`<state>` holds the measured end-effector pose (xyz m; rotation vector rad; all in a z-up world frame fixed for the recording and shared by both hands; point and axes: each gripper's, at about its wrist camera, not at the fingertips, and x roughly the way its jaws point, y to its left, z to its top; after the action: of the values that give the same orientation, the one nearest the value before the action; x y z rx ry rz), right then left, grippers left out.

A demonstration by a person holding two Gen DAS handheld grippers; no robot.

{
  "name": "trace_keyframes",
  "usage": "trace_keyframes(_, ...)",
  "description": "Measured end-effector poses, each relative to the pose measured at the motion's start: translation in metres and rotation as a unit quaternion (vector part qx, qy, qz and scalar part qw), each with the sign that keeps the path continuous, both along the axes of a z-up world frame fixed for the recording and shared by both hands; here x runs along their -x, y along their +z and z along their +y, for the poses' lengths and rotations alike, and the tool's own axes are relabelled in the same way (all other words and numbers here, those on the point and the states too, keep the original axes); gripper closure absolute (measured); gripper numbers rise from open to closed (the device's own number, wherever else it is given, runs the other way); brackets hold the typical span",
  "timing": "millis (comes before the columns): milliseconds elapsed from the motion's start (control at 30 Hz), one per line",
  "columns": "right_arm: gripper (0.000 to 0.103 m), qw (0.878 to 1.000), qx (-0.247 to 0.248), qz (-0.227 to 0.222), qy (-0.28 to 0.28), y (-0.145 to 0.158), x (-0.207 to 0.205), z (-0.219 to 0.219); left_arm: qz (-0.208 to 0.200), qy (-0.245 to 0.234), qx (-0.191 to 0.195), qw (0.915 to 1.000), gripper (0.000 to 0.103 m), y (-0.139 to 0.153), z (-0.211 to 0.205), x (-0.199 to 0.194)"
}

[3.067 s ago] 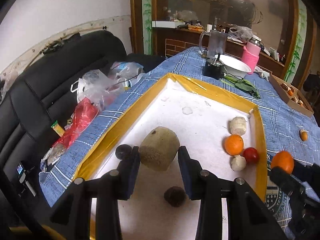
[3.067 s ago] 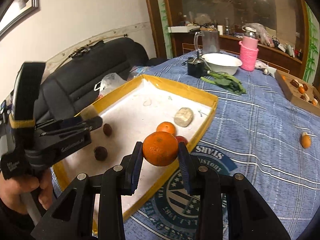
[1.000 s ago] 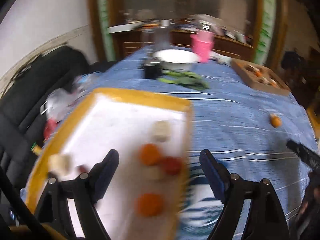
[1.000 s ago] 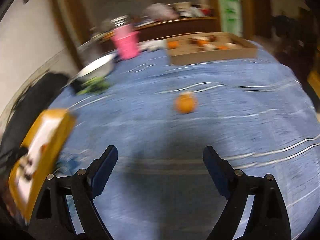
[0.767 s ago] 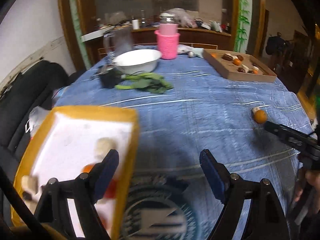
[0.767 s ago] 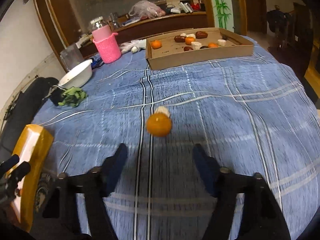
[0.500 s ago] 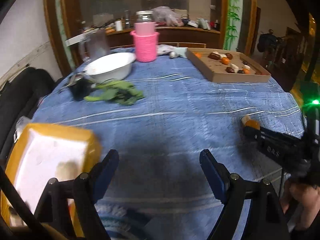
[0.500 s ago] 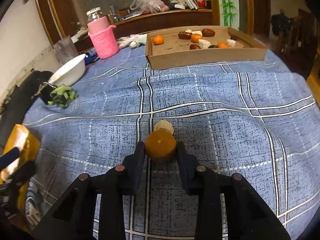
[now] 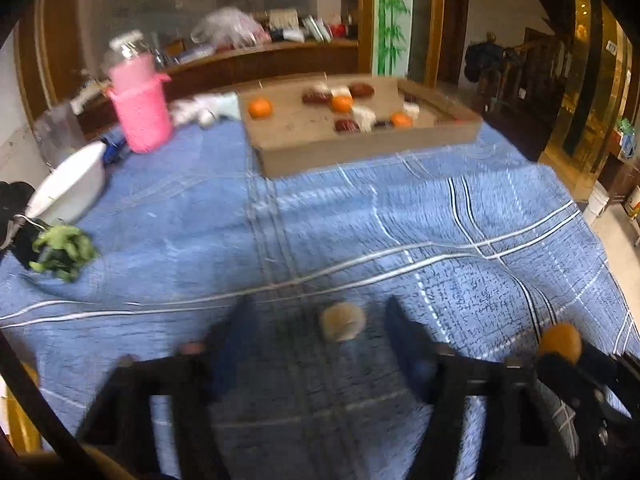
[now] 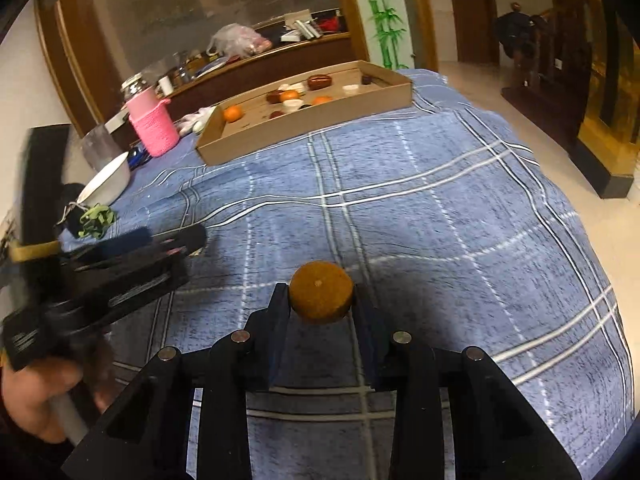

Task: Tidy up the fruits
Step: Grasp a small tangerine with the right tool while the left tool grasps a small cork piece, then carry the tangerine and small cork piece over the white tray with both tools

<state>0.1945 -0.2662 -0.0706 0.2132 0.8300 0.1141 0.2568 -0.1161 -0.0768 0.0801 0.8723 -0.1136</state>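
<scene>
I see a matt blue plaid woven tablecloth [image 10: 420, 208], a flat brown cardboard tray [image 10: 320, 114] and a glossy white bowl [image 10: 106, 182].

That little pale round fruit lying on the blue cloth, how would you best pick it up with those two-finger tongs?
Grip the pale round fruit across its widest middle, coming down from above with a finger on each side. It lies alone on the tablecloth, both flanks free. The left gripper already straddles it, jaws closing.

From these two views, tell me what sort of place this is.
Most likely a home dining room: a table under a blue plaid tablecloth, a cluttered wooden sideboard behind it, and a cardboard tray of fruit beside a white bowl.
</scene>
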Motion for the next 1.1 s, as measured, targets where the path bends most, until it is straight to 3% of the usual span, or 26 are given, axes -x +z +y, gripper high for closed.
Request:
trace_keyframes(33,0.072,1.0,-0.002,0.0,0.0,0.0,0.0,-0.001,0.009,-0.003,-0.003,0.9999,0.066,-0.004,-0.002,-0.002)
trace_keyframes(67,0.072,1.0,-0.003,-0.001,0.001,0.0,0.001,-0.001,0.006,-0.004,0.001,1.0,0.079,-0.001,-0.002,-0.001)
trace_keyframes(267,0.072,1.0,-0.008,-0.011,0.019,0.007,0.013,0.013,-0.002,-0.006,0.019,0.9998,0.079,0.009,0.016,0.032)
trace_keyframes(700,0.072,0.999,0.003,-0.021,0.047,0.008,0.07,0.075,-0.02,0.039,0.012,0.999,0.079,0.022,0.065,0.133)
trace_keyframes(1100,0.072,0.998,0.021,-0.027,0.053,0.007,0.104,0.107,-0.022,0.055,0.027,0.9979,0.079,0.018,0.089,0.181)
